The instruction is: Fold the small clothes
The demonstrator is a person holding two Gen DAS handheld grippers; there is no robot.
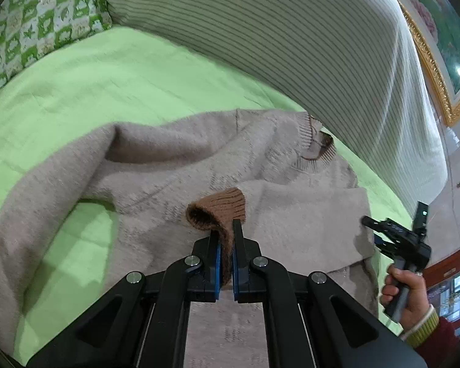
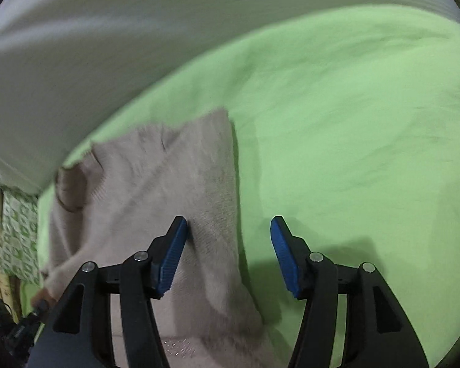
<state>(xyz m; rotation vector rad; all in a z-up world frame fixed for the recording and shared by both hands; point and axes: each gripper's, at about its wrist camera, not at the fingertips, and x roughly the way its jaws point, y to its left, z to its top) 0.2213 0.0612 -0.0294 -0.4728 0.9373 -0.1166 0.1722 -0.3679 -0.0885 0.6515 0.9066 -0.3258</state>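
Observation:
A beige knit sweater (image 1: 174, 165) with a brown collar (image 1: 319, 150) lies on a light green bed sheet (image 1: 113, 73). Its left sleeve is drawn across the body, and its brown cuff (image 1: 220, 211) sits pinched in my left gripper (image 1: 225, 233), which is shut on it. One side of the sweater is folded inward (image 1: 316, 217). In the right wrist view, my right gripper (image 2: 228, 230) stands open just above the folded edge of the sweater (image 2: 211, 184), the left pad (image 2: 174, 251) over the knit, the right pad (image 2: 283, 251) over bare sheet. Nothing is pinched between them.
A striped grey bolster (image 1: 291, 40) runs along the far side of the sheet. A green-and-white checked pillow (image 1: 40, 18) lies at the far left. A hand (image 1: 408, 294) in a red sleeve holds the right gripper's handle (image 1: 395, 242) at the sweater's right edge. A gold-framed picture (image 1: 438, 46) hangs beyond.

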